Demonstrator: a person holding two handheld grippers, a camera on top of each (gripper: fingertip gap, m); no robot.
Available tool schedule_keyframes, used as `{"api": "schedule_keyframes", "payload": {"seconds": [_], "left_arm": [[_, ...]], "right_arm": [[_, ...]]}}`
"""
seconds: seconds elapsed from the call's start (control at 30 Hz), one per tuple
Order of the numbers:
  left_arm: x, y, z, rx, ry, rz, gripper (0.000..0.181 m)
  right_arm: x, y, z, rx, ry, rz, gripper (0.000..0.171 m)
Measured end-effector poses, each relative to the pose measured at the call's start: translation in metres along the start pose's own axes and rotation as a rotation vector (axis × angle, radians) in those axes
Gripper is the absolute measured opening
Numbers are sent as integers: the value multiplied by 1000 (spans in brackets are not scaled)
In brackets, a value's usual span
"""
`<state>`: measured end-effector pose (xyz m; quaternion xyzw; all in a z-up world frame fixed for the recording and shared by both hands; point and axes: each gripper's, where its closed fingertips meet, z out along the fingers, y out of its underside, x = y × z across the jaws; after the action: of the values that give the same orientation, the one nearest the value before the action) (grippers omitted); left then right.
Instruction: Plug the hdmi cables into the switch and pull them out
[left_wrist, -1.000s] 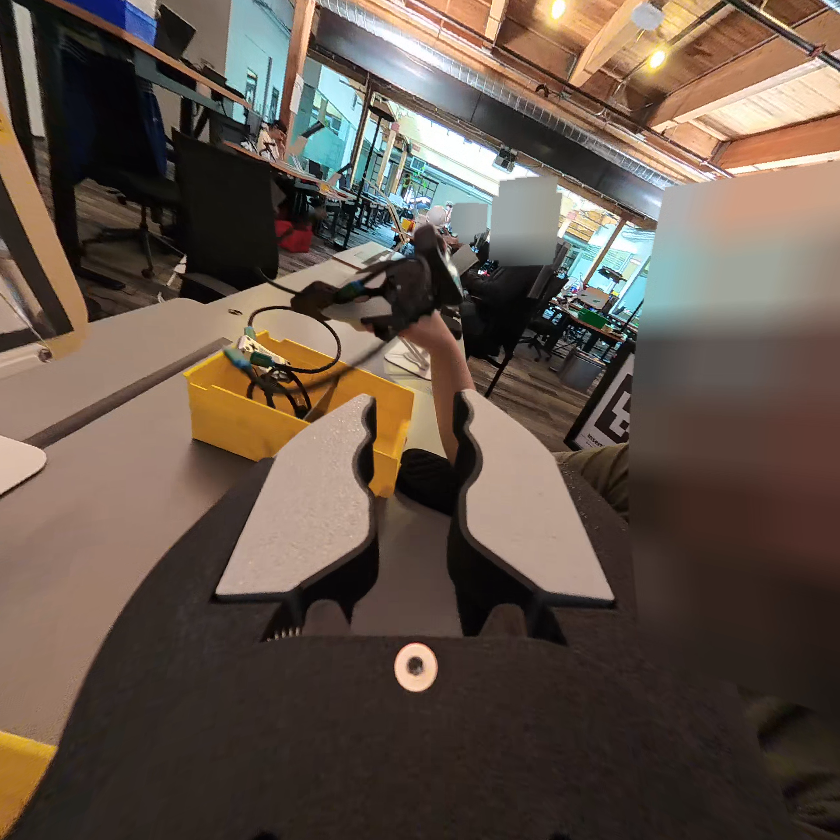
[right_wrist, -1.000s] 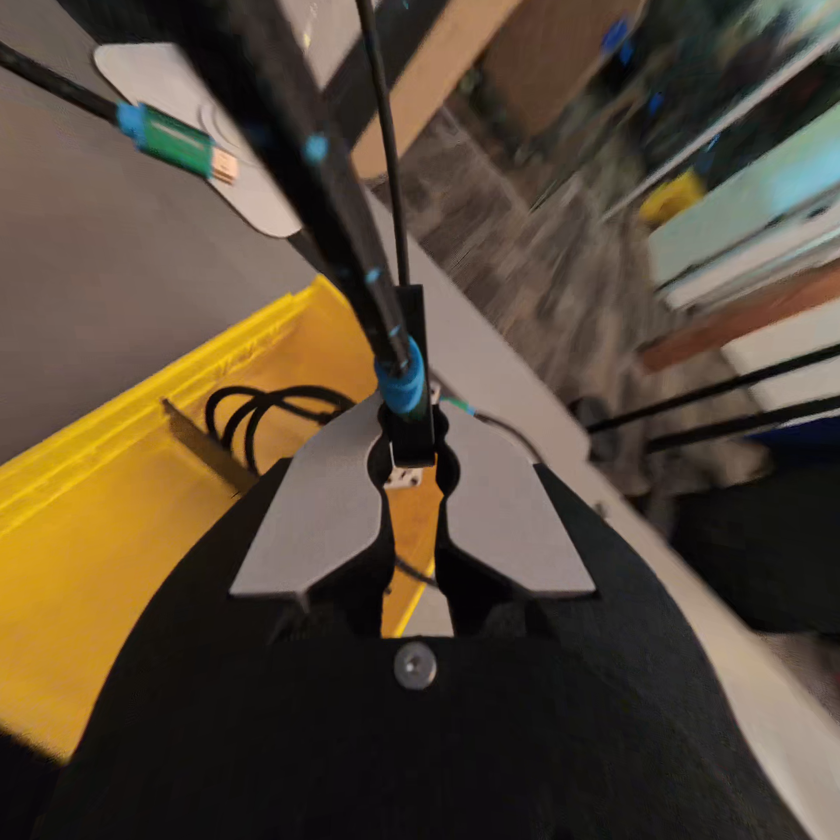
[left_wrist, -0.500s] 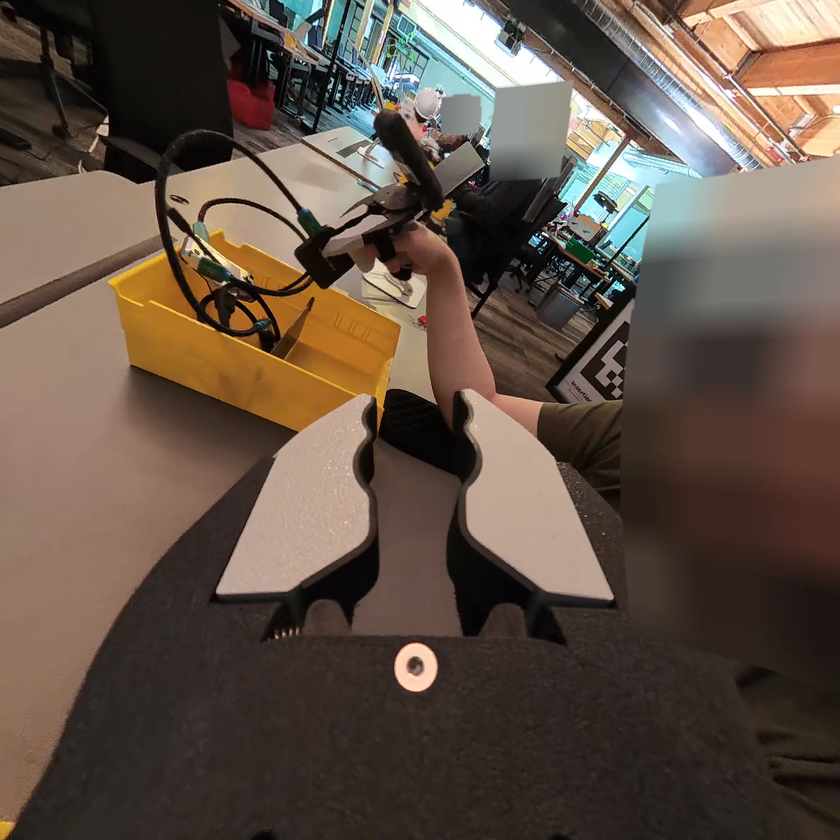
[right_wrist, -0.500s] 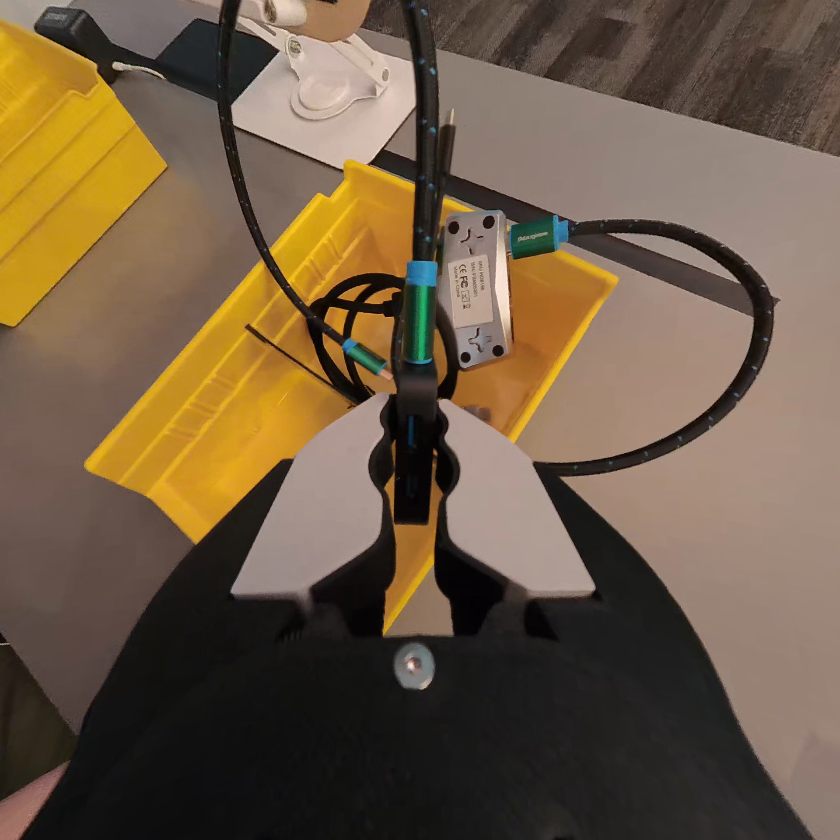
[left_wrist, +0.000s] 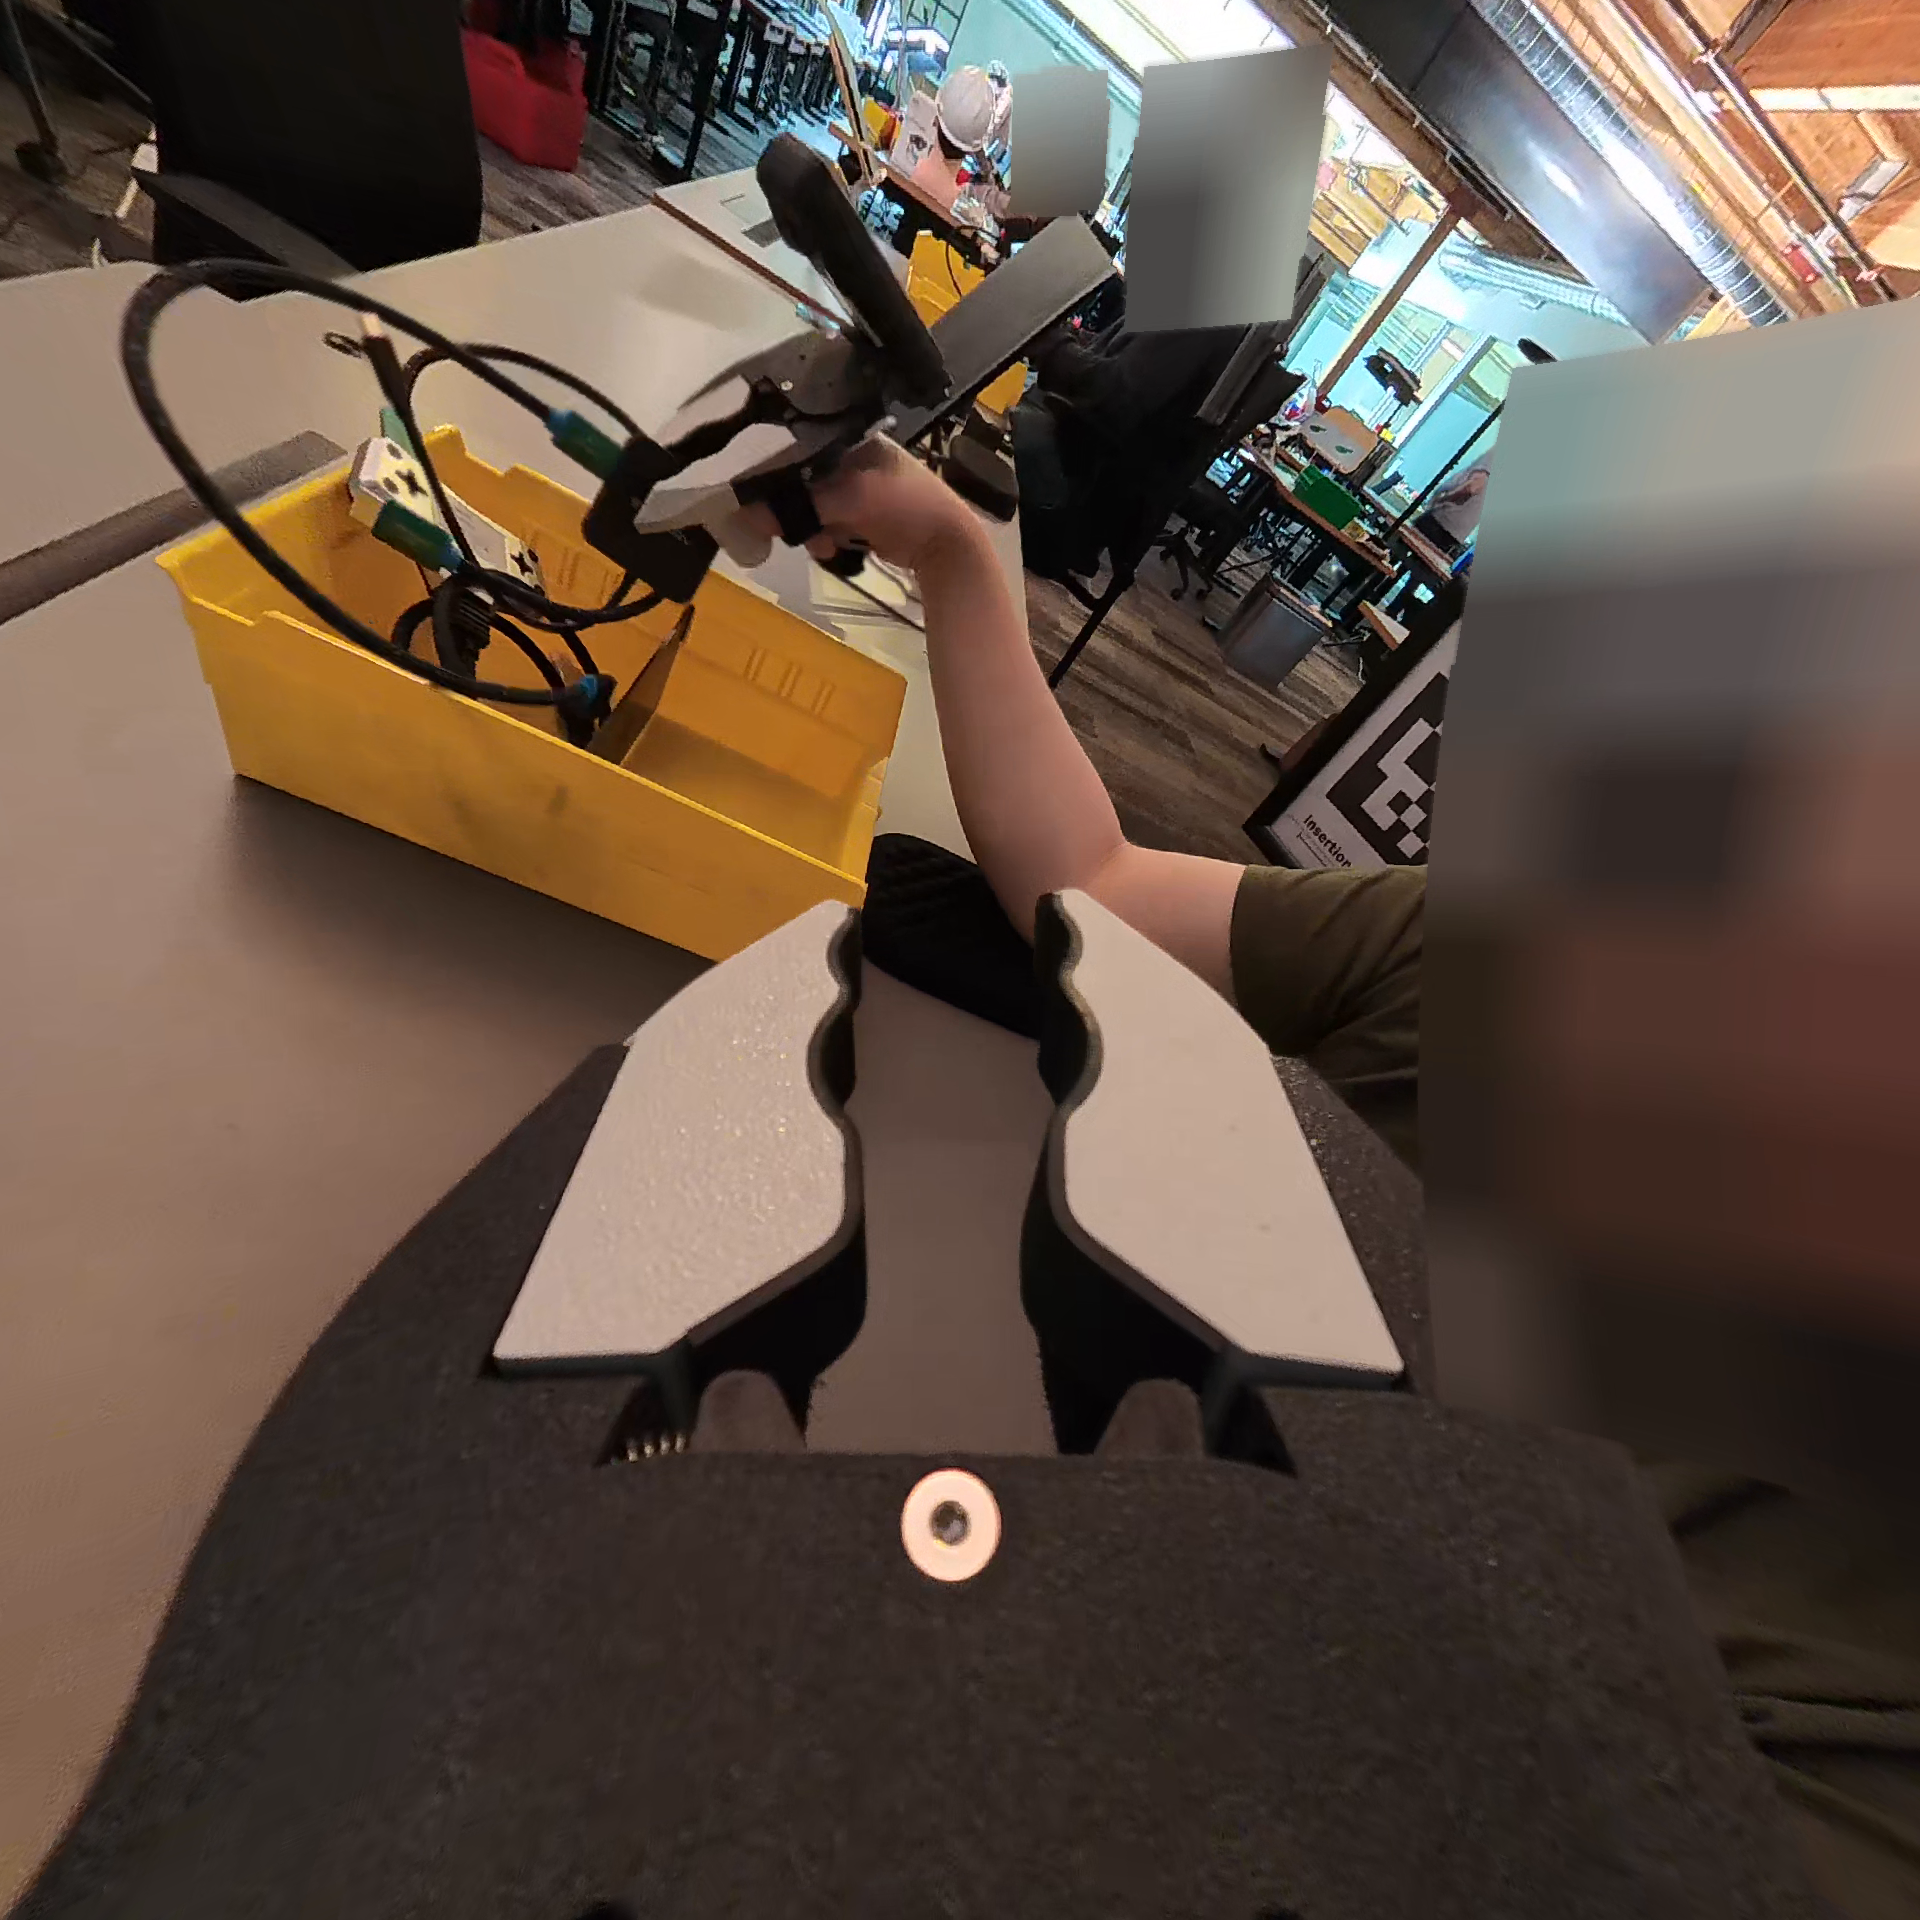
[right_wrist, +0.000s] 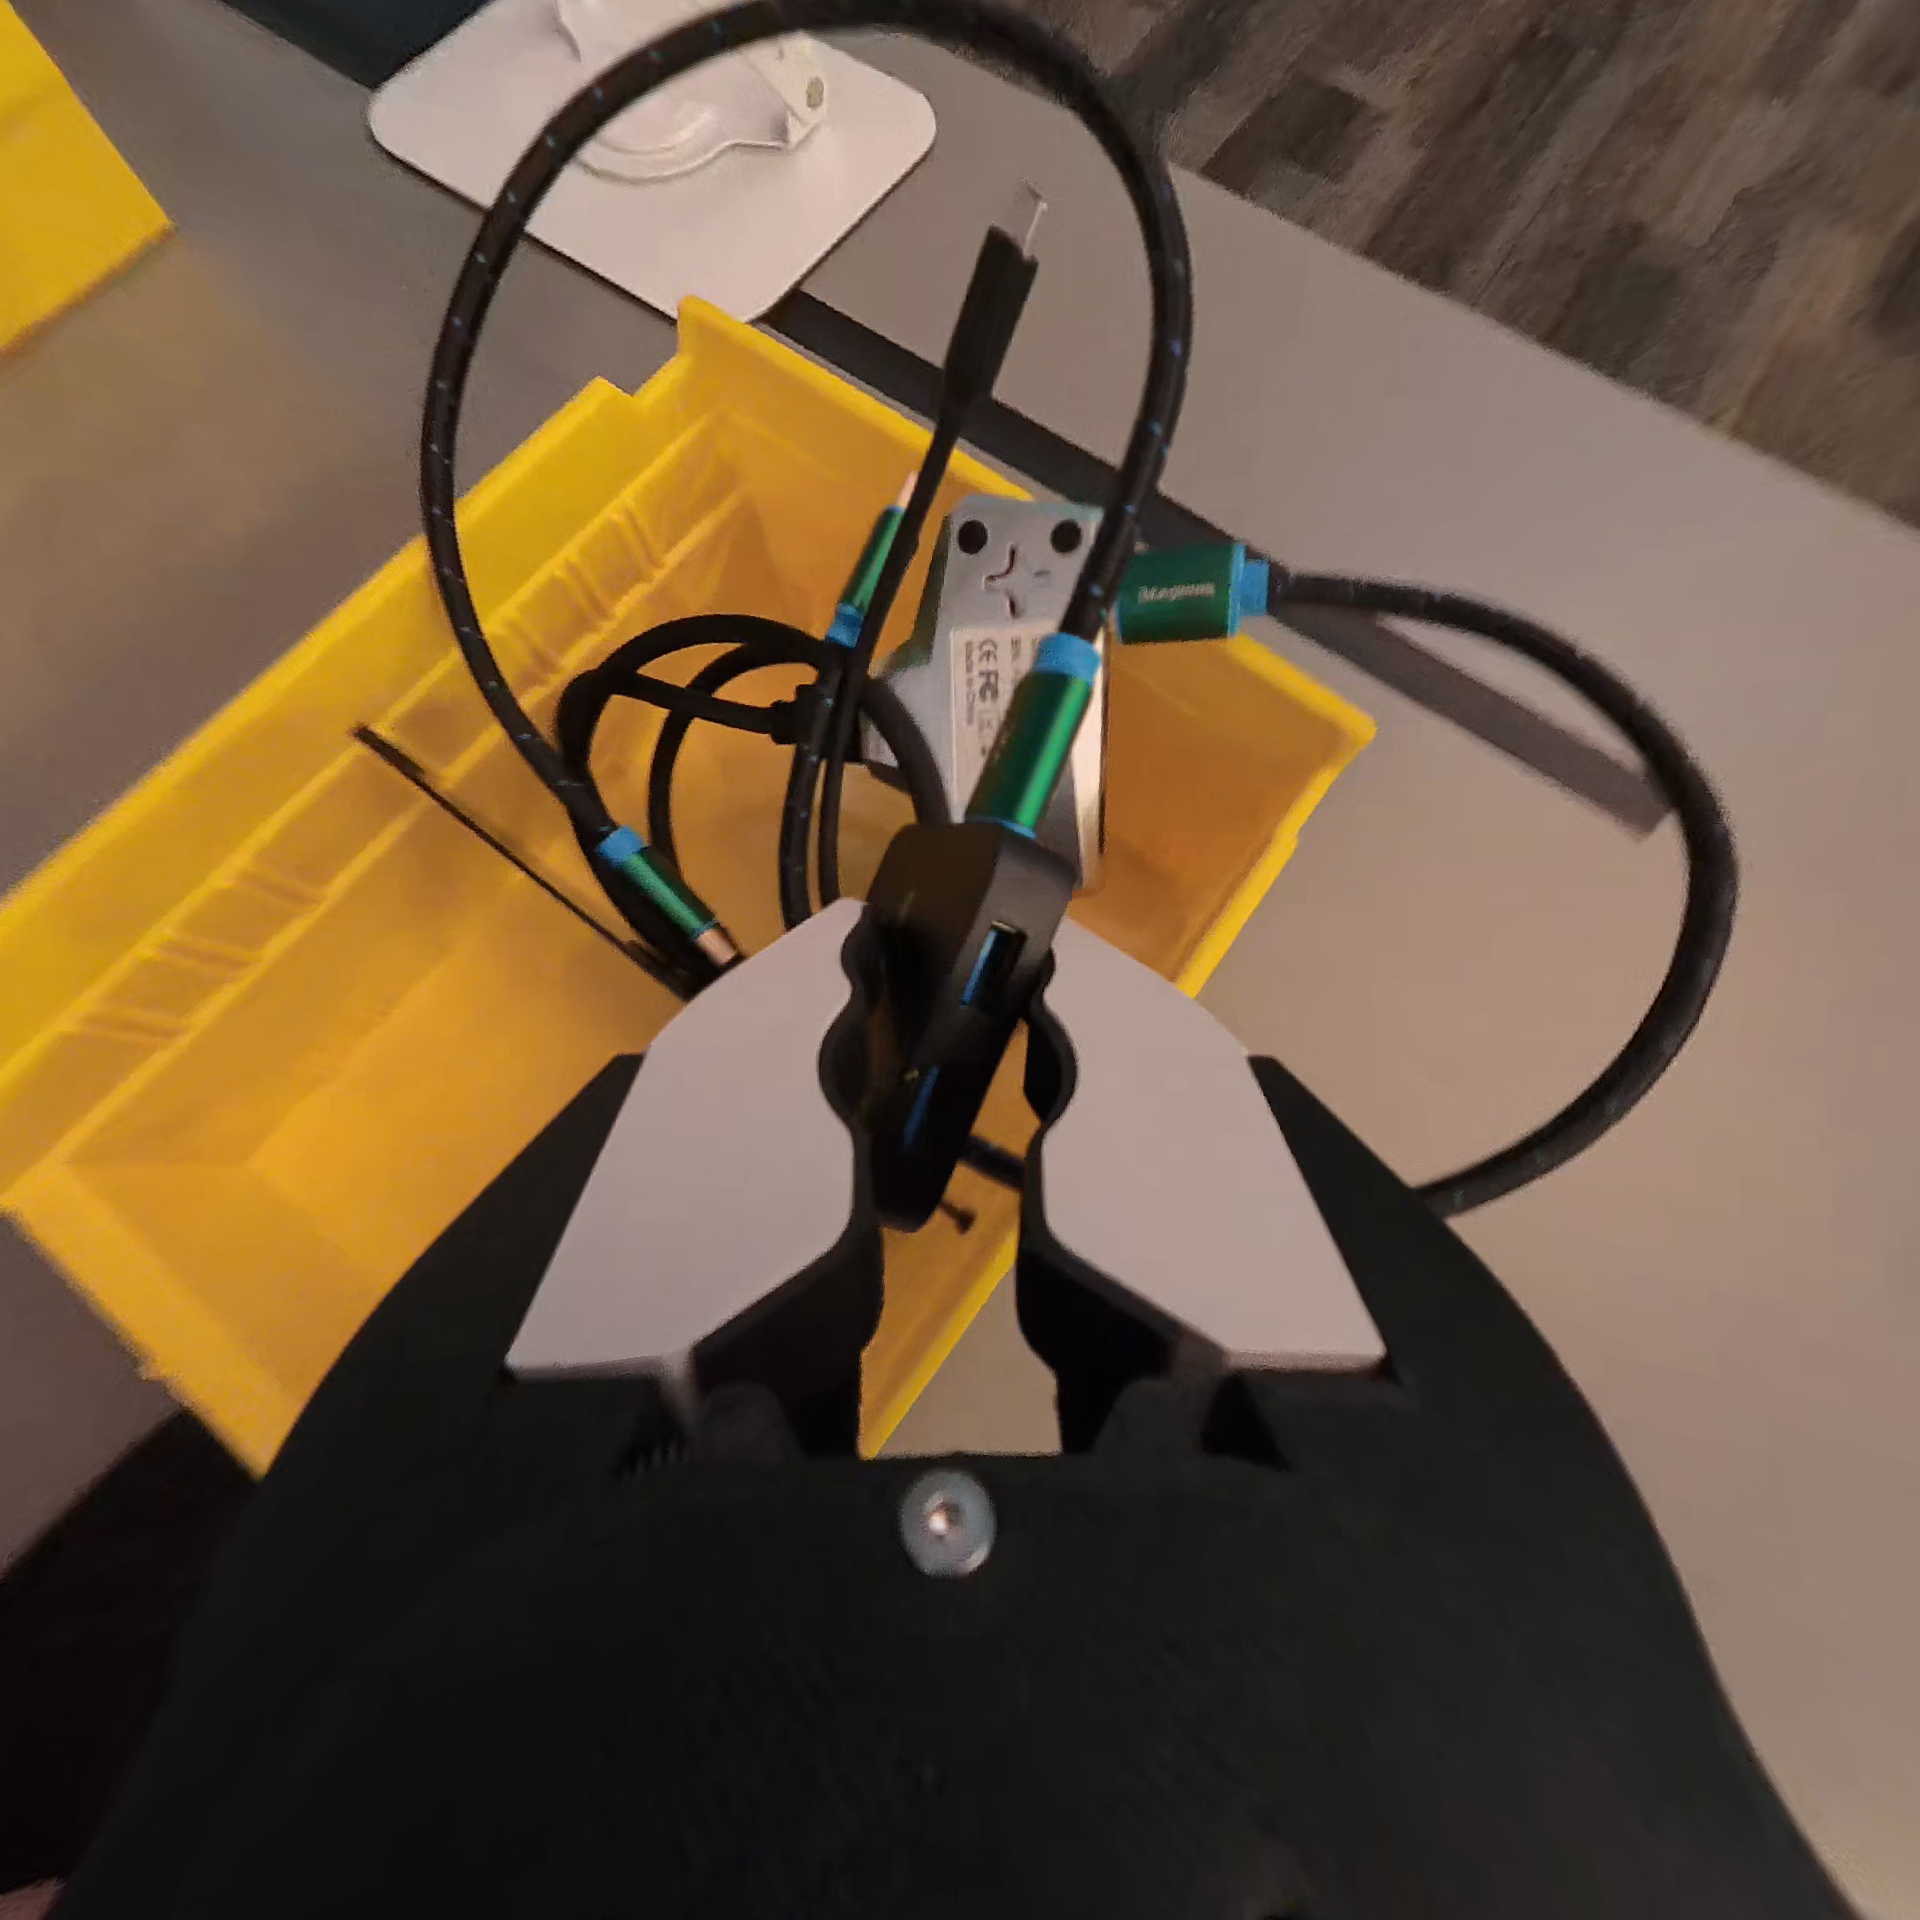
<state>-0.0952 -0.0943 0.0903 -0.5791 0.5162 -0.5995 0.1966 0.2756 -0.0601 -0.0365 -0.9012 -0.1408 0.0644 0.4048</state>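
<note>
Right tongs (right_wrist: 945, 1029) are clamped on a black adapter (right_wrist: 951, 997) above the yellow bin (right_wrist: 312, 1039); left tongs (left_wrist: 945, 1029) are held apart, empty. Dangling cables (right_wrist: 1455, 935) should be steadied before the switch (right_wrist: 997, 665) is approached.

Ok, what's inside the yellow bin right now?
In the yellow bin: a coiled black cable, a dark divider, and one loose green plug. The right gripper covers the near corner.
</note>
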Motion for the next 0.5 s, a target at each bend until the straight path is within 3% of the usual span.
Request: {"api": "schedule_keyframes", "payload": {"seconds": [0.03,0.2,0.37,0.5], "left_arm": [[0,1,1,-6,1,-5,31],[0,4,5,-30,6,-8,31],[0,6,7,-43,6,-14,31],[0,7,7,-50,7,-18,32]], "right_arm": [[0,-3,4,6,24,-51,27],[1,-3,16,-11,21,-38,31],[28,-5,19,14,196,-130,39],[29,4,22,-52,221,-165,49]]}}
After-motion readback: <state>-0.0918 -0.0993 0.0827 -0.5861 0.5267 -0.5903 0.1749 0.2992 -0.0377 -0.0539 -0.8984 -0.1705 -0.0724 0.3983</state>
